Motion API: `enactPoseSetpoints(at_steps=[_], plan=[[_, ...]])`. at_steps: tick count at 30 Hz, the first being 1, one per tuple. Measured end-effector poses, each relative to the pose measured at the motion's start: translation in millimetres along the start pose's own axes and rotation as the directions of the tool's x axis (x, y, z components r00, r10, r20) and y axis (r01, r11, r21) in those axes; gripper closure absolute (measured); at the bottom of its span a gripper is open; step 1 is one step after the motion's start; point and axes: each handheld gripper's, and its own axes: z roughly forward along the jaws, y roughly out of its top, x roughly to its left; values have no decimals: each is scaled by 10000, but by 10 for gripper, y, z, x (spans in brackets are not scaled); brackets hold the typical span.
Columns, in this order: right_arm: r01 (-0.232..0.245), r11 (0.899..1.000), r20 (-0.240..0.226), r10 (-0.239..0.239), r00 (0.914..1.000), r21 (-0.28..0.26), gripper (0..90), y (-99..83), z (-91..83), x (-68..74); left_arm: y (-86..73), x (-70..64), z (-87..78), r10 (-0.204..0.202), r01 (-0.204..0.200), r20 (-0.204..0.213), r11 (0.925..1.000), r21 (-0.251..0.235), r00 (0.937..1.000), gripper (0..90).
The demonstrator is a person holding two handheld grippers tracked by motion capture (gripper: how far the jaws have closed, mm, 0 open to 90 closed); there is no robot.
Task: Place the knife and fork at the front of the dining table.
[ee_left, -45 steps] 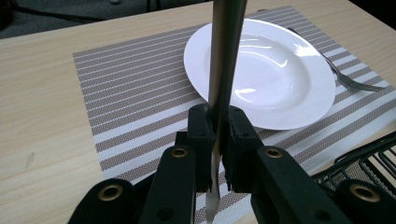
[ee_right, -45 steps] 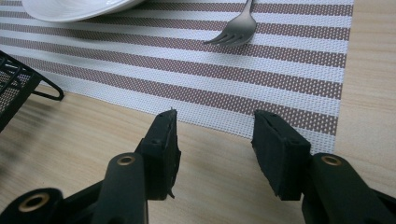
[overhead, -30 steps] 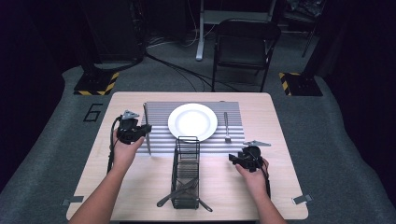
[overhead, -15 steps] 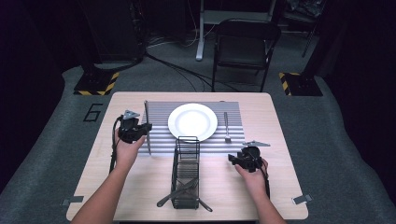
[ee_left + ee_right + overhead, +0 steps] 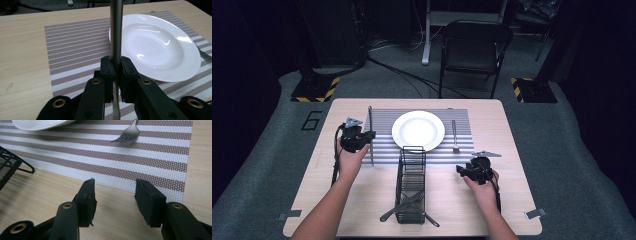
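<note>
My left gripper (image 5: 364, 136) (image 5: 115, 72) is shut on a steel knife (image 5: 371, 120) (image 5: 116, 30). The knife runs lengthways over the left edge of the striped placemat (image 5: 384, 120) (image 5: 75, 50), just left of the white plate (image 5: 418, 130) (image 5: 160, 47). Whether the knife touches the mat I cannot tell. A fork (image 5: 454, 136) (image 5: 128, 133) lies on the mat to the plate's right. My right gripper (image 5: 467, 170) (image 5: 115, 192) stands open over bare wood just short of the mat's near right corner (image 5: 125, 157), with nothing between its jaws.
A black wire basket (image 5: 411, 185) (image 5: 7, 167) stands in the middle of the table in front of the plate, with cutlery at its near end. A folding chair (image 5: 472, 45) stands beyond the far edge of the table.
The left gripper has edged slightly toward the mat with the knife, and the knife's far end now shows beyond the gripper. The right gripper has stayed put.
</note>
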Motion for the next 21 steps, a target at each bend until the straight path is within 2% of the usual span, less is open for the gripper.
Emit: enactPoseSetpoints(at_steps=[6, 10, 16, 21], plan=[[-124, 9999, -36, 124, 9999, -51, 500, 6, -3, -1, -6, 42, 64, -260, 261, 107, 9996, -84, 9996, 823], [-148, 9999, -63, 148, 9999, -54, 500, 8, 3, 10, -18, 84, 158, -728, 730, 100, 9971, -213, 9973, 823], [-209, 9998, -192, 207, 9996, -69, 500, 14, -2, 14, -37, 110, 302, -1010, 1010, 12, 9947, -190, 9949, 823], [-296, 9995, -302, 291, 9991, -147, 501, 23, -13, 12, -40, 113, 428, -1063, 1059, -234, 9942, -195, 9941, 824]])
